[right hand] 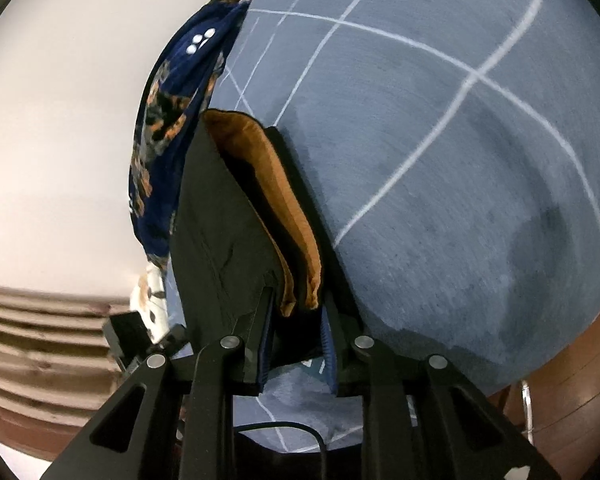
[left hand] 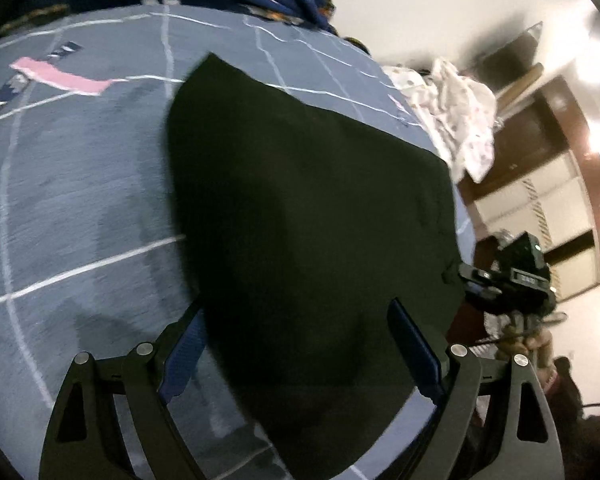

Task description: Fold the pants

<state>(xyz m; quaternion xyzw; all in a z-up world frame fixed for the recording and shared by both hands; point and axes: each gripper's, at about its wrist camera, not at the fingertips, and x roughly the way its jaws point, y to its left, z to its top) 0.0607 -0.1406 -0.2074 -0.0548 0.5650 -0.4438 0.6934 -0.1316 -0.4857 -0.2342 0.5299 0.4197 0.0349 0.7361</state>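
Pants on bedsheet; right claw pinching waistband, left claw spread wide.

home bedroom | bed under grey-blue checked sheet | patterned navy blanket bunched at edge | white floral cloth | wooden wardrobe by wall

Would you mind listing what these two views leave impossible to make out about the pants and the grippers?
- Left wrist view: the pants read as one dark mass; folds and seams are lost to darkness and blur.
- Left wrist view: the left gripper is open, but contact with the pants cannot be judged.
- Right wrist view: the right gripper pinches the pants; the pinched edge is hidden between its fingers.
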